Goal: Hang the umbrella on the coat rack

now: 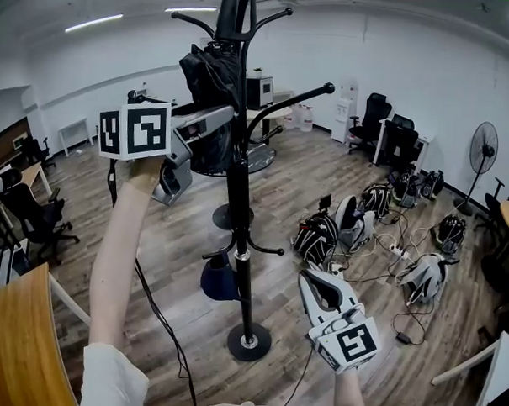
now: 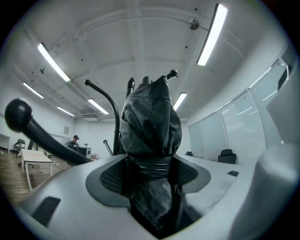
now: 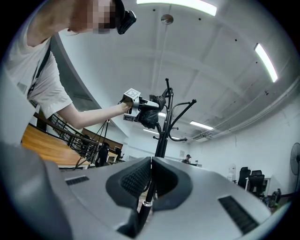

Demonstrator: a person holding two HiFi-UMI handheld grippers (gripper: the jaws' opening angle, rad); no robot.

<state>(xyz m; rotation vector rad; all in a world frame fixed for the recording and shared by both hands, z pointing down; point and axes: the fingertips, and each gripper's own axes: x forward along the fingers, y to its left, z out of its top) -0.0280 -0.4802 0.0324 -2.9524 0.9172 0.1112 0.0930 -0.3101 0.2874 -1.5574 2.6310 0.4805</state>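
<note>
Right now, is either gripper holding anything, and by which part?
The left gripper grips the folded umbrella around its bundled fabric, with fabric showing on both sides of the jaws. The right gripper is shut and empty.

Left gripper (image 1: 226, 114): light grey shell. Its cube (image 1: 135, 131) is white with black square markers. Right gripper (image 1: 312, 280) is the same build, smaller-looking marker cube (image 1: 350, 345) at its rear. Dark knurled pads (image 2: 112, 176) are inset in the grey jaws. Black cable (image 1: 159, 313) hangs below the left cube. Person wears a white short-sleeve tee (image 3: 33, 65) with a dark strap (image 3: 42, 68) across it.
</note>
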